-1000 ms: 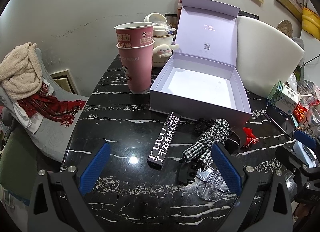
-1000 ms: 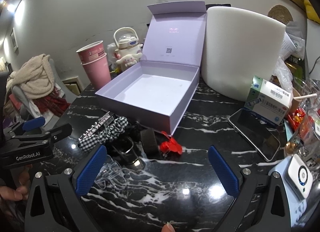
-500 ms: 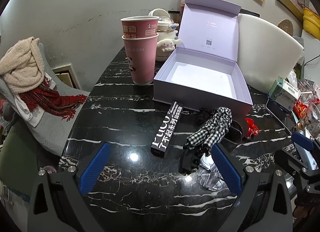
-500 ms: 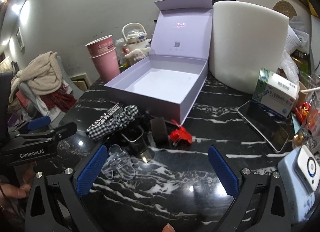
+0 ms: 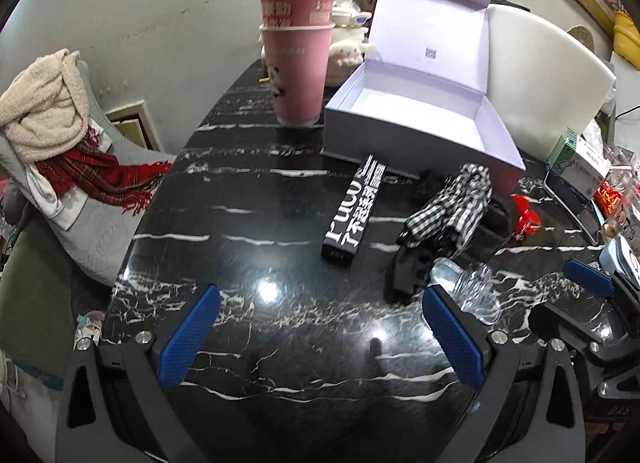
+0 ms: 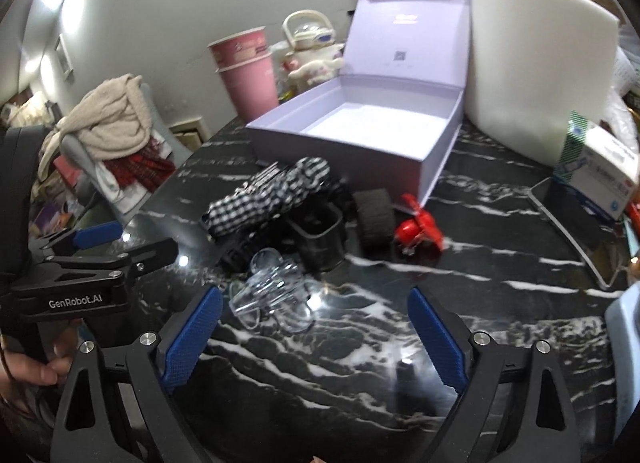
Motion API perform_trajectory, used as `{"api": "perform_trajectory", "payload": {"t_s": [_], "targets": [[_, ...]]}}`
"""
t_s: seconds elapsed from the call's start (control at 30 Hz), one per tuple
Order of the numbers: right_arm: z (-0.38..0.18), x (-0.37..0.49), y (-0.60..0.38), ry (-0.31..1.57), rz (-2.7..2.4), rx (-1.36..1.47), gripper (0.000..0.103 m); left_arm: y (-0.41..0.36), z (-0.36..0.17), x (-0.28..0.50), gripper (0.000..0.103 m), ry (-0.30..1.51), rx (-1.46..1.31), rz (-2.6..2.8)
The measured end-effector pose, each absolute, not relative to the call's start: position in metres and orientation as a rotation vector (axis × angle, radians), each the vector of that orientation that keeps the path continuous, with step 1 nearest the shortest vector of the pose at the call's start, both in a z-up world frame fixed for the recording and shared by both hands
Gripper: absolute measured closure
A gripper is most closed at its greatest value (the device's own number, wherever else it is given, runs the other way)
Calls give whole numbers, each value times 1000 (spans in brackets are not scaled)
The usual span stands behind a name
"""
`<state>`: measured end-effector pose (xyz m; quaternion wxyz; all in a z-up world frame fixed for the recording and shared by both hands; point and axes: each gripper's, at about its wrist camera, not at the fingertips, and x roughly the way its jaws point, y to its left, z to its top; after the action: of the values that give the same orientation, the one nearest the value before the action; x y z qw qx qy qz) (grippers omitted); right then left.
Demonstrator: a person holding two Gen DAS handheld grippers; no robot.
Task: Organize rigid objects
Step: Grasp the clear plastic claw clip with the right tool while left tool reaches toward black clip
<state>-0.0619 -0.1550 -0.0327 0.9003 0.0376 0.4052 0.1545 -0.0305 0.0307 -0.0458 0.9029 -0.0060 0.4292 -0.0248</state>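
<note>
Careful: your right gripper (image 6: 314,327) is closing on nothing, with the clear hair clip (image 6: 274,297) just ahead, well short of the open lilac box (image 6: 436,167). Your left gripper (image 5: 320,333) gapes wide, empty. The slick clip may skid into the black clip (image 6: 320,239) behind it.

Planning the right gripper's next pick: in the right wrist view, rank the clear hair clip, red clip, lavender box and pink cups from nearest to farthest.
1. clear hair clip: just ahead of the right gripper, toward its left finger.
2. red clip: farther, right of centre.
3. lavender box: behind the clutter, open.
4. pink cups: back left.
</note>
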Motion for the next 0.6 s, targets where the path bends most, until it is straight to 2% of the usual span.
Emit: {"api": "perform_trajectory", "payload": {"t_s": [0.37,0.6], "targets": [[-50,-45,-137,871,373,46,10,42,-63,-23,0,925,-34,-46],[-63,-33,-126,901,404,31,17,45,-71,-18,0,945,-28,-44]]}}
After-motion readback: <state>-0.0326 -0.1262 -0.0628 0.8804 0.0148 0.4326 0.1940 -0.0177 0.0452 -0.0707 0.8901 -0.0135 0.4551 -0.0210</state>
